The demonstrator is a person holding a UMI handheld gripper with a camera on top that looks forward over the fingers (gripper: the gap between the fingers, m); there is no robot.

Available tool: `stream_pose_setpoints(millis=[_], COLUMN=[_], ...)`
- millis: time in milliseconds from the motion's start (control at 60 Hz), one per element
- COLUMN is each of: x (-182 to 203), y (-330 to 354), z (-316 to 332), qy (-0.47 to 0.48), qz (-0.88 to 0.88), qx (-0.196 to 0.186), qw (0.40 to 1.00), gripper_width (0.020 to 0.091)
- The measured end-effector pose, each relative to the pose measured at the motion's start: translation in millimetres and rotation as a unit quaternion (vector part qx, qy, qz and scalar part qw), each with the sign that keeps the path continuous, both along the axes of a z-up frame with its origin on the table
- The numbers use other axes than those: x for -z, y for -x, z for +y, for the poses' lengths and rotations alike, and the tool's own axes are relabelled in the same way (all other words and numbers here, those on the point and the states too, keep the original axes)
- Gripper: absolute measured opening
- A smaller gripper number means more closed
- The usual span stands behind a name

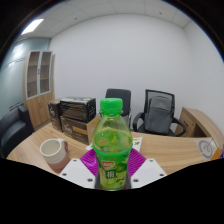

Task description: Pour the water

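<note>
- A clear plastic bottle with a green cap and green label [112, 143] stands upright between the jaws of the gripper [111, 168]; it fills the gap, with the purple pads [91, 158] close against its lower body on either side; the jaws are drawn in to about the bottle's width and appear to clamp it
- Whether the bottle's base rests on the light wooden bench [30, 150] or hangs clear of it cannot be told; the base is hidden behind the fingers
- A pale, cream-coloured round cup [52, 152] stands on the bench to the left of the bottle, near it but apart, its opening turned partly toward the camera
- Beyond the bottle, further back on the bench, dark box-shaped cases [76, 114] are stacked
- Two black mesh office chairs [157, 112] stand behind the bench, against a plain white wall [130, 50]
- A tall wooden cabinet with glazed doors [38, 82] stands at the far left; a ceiling light panel [33, 25] glows above it
</note>
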State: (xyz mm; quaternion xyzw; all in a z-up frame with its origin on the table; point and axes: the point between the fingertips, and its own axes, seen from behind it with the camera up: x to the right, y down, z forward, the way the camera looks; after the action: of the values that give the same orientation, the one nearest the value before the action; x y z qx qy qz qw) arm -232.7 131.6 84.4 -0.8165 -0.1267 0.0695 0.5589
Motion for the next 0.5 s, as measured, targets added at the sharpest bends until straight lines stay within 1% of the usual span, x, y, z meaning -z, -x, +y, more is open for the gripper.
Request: stream_pose_setpoints(millis=[33, 133, 217, 233, 333, 383, 417, 450, 500], x=[9, 6, 6, 6, 7, 8, 9, 9, 10], y=[0, -5, -10, -10, -9, -7, -6, -7, -11], z=[1, -1, -1, -2, -4, -6, -8, -12, -20], qy=[0.002, -0.026, -0.03, -0.03, -0.028, -0.018, -0.007, 0.004, 0.019], qz=[0.003, 0.011, 0.029, 0.029, 0.026, 0.027, 0.029, 0.03, 0.027], qx=[0.0, 0.002, 0.015, 0.016, 0.018, 0.017, 0.014, 0.012, 0.019], qw=[1.0, 1.0, 0.999, 0.999, 0.999, 0.999, 0.999, 0.999, 0.999], gripper_width=[0.0351, 0.0349, 0.0351, 0.036, 0.0483, 0.0528, 0.0542, 0.057, 0.0648])
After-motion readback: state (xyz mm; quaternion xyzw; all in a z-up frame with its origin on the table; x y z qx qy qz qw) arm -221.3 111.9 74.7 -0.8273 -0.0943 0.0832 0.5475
